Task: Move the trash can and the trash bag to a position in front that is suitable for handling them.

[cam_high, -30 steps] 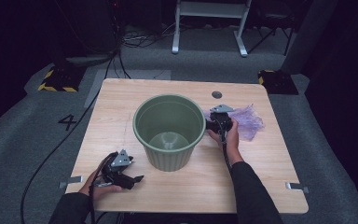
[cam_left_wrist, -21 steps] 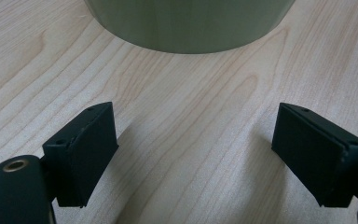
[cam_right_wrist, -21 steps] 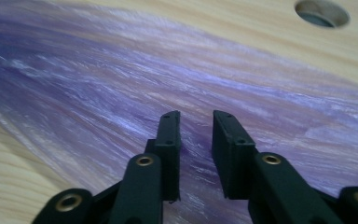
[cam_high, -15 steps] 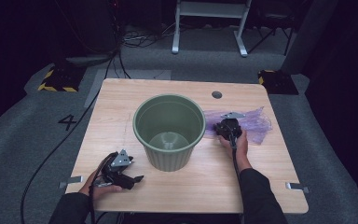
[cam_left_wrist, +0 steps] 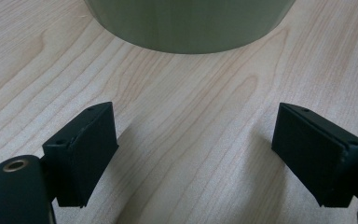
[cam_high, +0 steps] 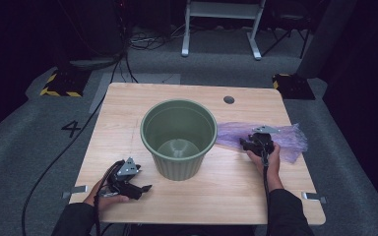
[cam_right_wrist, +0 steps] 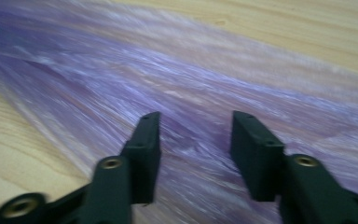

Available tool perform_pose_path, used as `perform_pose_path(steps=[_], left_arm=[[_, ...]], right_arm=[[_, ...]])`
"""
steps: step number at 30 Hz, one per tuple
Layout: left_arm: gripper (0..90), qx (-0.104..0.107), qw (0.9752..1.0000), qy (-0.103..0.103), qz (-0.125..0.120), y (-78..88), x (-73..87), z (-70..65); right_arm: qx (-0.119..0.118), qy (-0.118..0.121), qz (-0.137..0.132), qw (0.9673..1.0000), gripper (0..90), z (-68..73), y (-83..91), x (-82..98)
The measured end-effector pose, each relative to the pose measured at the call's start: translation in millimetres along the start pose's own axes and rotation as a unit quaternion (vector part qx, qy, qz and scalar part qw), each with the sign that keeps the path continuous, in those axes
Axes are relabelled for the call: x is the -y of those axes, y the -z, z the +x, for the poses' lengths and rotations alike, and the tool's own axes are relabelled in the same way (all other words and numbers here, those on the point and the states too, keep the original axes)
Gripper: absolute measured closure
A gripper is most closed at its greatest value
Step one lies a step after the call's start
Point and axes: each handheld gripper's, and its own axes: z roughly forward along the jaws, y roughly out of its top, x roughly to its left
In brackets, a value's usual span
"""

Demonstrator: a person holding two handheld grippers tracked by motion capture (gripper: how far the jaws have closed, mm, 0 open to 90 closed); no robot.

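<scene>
Beside the green bucket (cam_high: pixel 178 137) on the desk (cam_high: pixel 128 105), seen from the high view, the right gripper (cam_high: pixel 257 143) is hovering over the purple plastic bag (cam_high: pixel 295 140) lying flat just beyond its fingers. Ahead of the left gripper (cam_left_wrist: pixel 200 154) in its own view, the bucket is standing, its fingers (cam_left_wrist: pixel 86 149) spread wide over bare wood. Under the right gripper's fingers (cam_right_wrist: pixel 144 154) in its own view, the bag is spreading; they have just been opening and are gripping nothing.

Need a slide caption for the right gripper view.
Right gripper, jaws apart, over the thin purple plastic bag on the wooden table.
</scene>
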Motion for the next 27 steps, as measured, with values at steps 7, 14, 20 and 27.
perform_pose_path(steps=[7, 14, 20, 27], left_arm=[[13.4, 0.0, 1.0, 0.0, 0.0, -0.1, -0.1, 0.0], [13.4, 0.0, 1.0, 0.0, 0.0, -0.2, -0.2, 0.0], [13.6, -0.002, 1.0, 0.0, 0.001, 0.0, -0.3, -0.5], [13.9, -0.003, 1.0, 0.0, 0.0, 0.1, -0.2, -0.8]], right_arm=[[-0.013, 0.051, -0.029, 0.9982, 27.6, 10.9, 13.3, -12.5], [-0.052, 0.053, -0.028, 0.9968, 19.9, 25.1, 0.3, -29.3], [-0.05, 0.049, -0.007, 0.9975, 17.6, 32.3, -16.7, -32.4], [-0.057, 0.039, 0.025, 0.9973, 24.8, 36.5, -34.6, -27.9]])
